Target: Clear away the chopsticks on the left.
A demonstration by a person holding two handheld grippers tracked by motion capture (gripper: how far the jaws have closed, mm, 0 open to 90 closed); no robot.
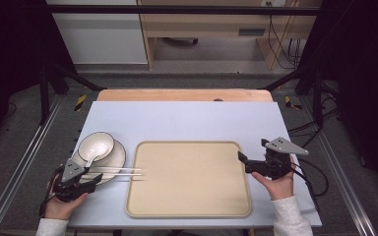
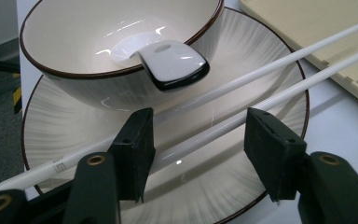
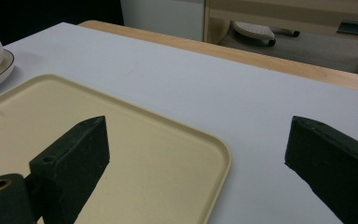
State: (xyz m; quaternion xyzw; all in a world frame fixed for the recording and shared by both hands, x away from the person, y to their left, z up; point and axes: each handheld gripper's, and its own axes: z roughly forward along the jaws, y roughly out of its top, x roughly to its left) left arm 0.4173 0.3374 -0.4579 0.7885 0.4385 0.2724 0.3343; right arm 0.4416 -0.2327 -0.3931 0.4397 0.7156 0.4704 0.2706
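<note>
Left gripper view showed the left gripper (image 2: 200,154) with jaws apart around one chopstick (image 2: 270,100) lying on the plate (image 2: 65,121); closing squarely should avoid rolling it; the right gripper (image 3: 205,163) hung agape.

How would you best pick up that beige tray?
Probably by the tray's raised right rim, coming in from the right: it lies flat, so only the lip offers a hold. The right gripper is open beside that edge, one jaw over the tray, one outside it.

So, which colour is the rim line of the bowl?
Dark brown, a thin line around the bowl's cream rim; the left gripper view shows it best.
</note>
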